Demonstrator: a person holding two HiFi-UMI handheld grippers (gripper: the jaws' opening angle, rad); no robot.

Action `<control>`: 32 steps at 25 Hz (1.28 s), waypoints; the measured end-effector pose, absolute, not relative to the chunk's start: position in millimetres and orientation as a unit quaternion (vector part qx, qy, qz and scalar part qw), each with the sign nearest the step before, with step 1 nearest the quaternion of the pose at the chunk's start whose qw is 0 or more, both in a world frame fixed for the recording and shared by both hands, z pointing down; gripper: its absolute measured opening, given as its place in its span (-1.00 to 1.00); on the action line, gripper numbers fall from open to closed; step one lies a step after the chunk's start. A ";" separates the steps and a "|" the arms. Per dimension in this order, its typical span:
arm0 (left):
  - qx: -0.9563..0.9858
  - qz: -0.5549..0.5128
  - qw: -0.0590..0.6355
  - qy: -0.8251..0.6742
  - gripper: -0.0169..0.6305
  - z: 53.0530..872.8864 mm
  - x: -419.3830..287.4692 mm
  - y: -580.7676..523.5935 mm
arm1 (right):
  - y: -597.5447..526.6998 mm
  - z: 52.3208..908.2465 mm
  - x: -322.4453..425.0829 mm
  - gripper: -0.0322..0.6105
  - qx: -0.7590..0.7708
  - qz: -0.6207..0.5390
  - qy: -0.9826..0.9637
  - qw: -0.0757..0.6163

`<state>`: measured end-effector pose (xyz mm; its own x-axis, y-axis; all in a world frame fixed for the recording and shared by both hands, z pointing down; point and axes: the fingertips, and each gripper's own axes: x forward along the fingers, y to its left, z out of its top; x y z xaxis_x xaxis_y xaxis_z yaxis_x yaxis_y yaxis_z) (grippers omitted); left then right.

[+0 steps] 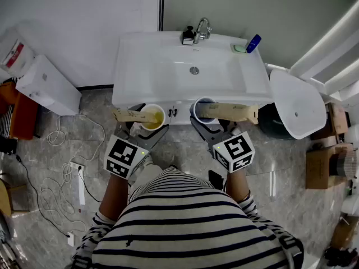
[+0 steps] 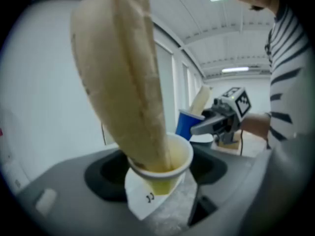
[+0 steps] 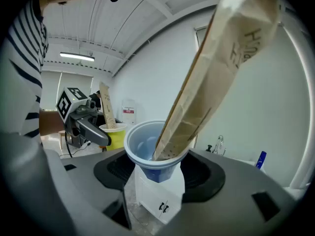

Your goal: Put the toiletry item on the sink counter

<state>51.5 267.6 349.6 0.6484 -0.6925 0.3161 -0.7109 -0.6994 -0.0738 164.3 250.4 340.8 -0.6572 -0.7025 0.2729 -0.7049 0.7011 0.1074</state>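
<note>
My left gripper [image 1: 147, 123] is shut on a yellow cup [image 1: 152, 117] with a long beige paper packet [image 1: 129, 115] standing in it. My right gripper [image 1: 207, 123] is shut on a blue cup [image 1: 205, 110] that holds a similar beige packet [image 1: 231, 111]. Both cups hang just in front of the near edge of the white sink counter [image 1: 140, 77]. In the left gripper view the yellow cup [image 2: 162, 168] sits between the jaws, its packet [image 2: 125, 77] leaning left. The right gripper view shows the blue cup [image 3: 155, 151] and its packet [image 3: 216, 68] leaning right.
On the counter's back edge stand a faucet [image 1: 201, 29], a green soap dish [image 1: 239, 49] and a blue bottle [image 1: 253, 43]. A white lidded fixture [image 1: 297, 102] is at the right, a white box [image 1: 47, 86] at the left, and cables [image 1: 61, 172] lie on the floor.
</note>
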 end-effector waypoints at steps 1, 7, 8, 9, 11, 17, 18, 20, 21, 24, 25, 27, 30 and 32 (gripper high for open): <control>0.907 0.166 0.028 -0.386 0.20 351.2 51.1 267.7 | 250.2 340.7 164.3 -0.03 0.386 0.004 -0.910 0.148; 0.908 0.172 0.030 -0.381 0.20 353.4 52.2 271.0 | 250.8 340.5 163.8 -0.03 0.387 0.004 -0.911 0.145; 0.908 0.171 0.030 -0.381 0.20 353.1 52.7 270.7 | 250.4 340.2 163.8 -0.03 0.387 0.006 -0.911 0.143; 0.908 0.171 0.030 -0.380 0.20 352.9 53.6 270.0 | 249.8 339.9 164.2 -0.03 0.388 0.007 -0.911 0.141; 0.910 0.167 0.030 -0.379 0.20 351.4 55.9 267.4 | 247.5 339.3 165.7 -0.03 0.390 0.010 -0.910 0.138; 0.911 0.164 0.033 -0.376 0.20 353.2 57.5 262.7 | 245.5 338.4 166.0 -0.03 0.393 0.016 -0.910 0.131; 0.911 0.165 0.033 -0.376 0.20 354.0 57.5 262.4 | 245.6 338.7 165.8 -0.03 0.393 0.017 -0.910 0.130; 0.911 0.168 0.033 -0.375 0.20 356.2 57.1 261.5 | 245.4 339.1 165.7 -0.03 0.392 0.019 -0.910 0.130; 0.911 0.168 0.033 -0.375 0.20 356.8 57.1 261.1 | 245.1 339.3 165.7 -0.03 0.391 0.020 -0.911 0.130; 0.912 0.166 0.033 -0.374 0.20 356.0 57.6 259.7 | 243.9 339.5 165.1 -0.03 0.389 0.021 -0.911 0.133; 0.912 0.167 0.033 -0.374 0.20 355.9 57.2 259.4 | 243.5 339.2 164.8 -0.03 0.388 0.020 -0.912 0.134; 0.911 0.166 0.033 -0.376 0.20 355.5 56.0 258.9 | 242.7 338.2 163.5 -0.03 0.386 0.018 -0.912 0.134; 0.911 0.163 0.033 -0.377 0.20 354.5 55.7 258.0 | 241.2 337.3 161.9 -0.03 0.383 0.016 -0.914 0.134; 0.911 0.164 0.033 -0.378 0.20 355.1 55.5 256.7 | 239.8 336.6 161.7 -0.03 0.382 0.015 -0.914 0.135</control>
<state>55.5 256.7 355.1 0.6608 -0.6775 0.3231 -0.6991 -0.7122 -0.0635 161.7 239.8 336.6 -0.6723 -0.6939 0.2577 -0.7022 0.7081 0.0747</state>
